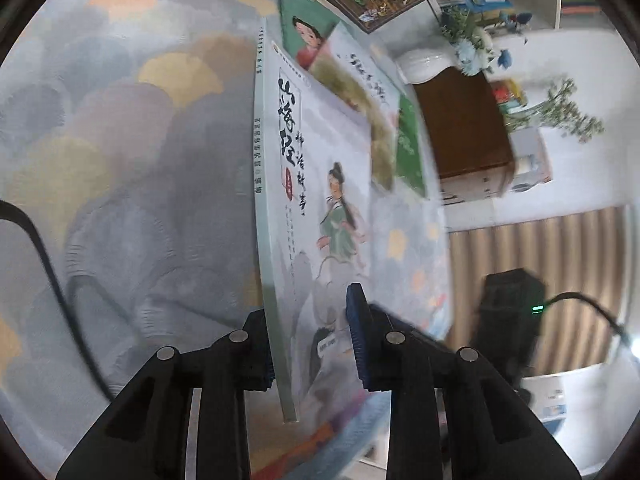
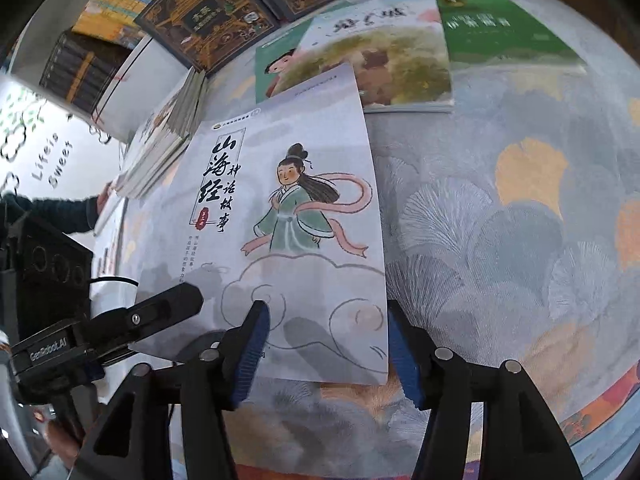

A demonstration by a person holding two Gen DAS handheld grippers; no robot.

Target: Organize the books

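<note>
**Book sorting: early stage, one volume in hand**

The pale illustrated book (image 2: 304, 216) is raised off the patterned tablecloth (image 2: 500, 240) at its spine side and is gripped near its lower corner by the left gripper (image 1: 310, 354). In the left wrist view the spine edge is seen between the two blue pads, which appear clamped on the cover. The right gripper (image 2: 326, 350) is positioned over the lower edge of the same book; its jaws stand apart, and no pressure on the cover can be seen.

Completed work, as far as can be judged: a stack of books (image 2: 160, 148) is already gathered at the left of the table in the right wrist view, steadied by a person's hand (image 2: 105, 196).

Remaining work: three thin books lie loose and overlapping beyond the held volume, namely the book with the olive-toned cover (image 2: 384, 64), the green book (image 2: 504, 28) just beside it, and the teal book (image 2: 276, 64) partly beneath it. Two dark ornate books (image 2: 208, 20) lie further back. The held volume is not yet placed. The task is judged to be well short of its midpoint.
</note>
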